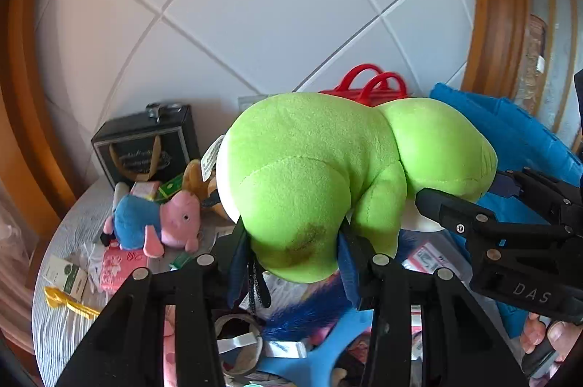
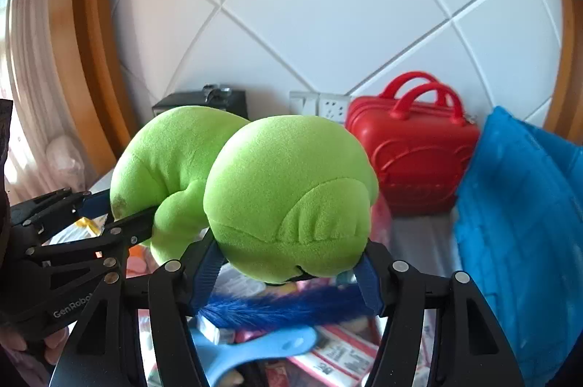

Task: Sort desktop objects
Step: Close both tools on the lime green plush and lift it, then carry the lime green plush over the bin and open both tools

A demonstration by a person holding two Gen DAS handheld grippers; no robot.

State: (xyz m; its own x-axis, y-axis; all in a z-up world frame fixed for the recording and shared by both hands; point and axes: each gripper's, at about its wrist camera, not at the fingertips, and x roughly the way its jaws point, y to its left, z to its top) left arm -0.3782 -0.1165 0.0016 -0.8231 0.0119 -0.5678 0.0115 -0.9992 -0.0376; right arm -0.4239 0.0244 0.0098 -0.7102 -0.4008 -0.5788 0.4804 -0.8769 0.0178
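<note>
Now the lime-green plush toy (image 1: pixel 320 183) hangs crosswise between both grippers: left gripper (image 1: pixel 295 263) half-closed, pinching one bulbous end, right gripper (image 2: pixel 291 268) half-closed, clamping the other.

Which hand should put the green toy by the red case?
Probably the right. Both grippers, left and right, clamp the green toy. The red case stands just right of the right gripper, with bare table before it; from the left it hides behind the toy.
</note>
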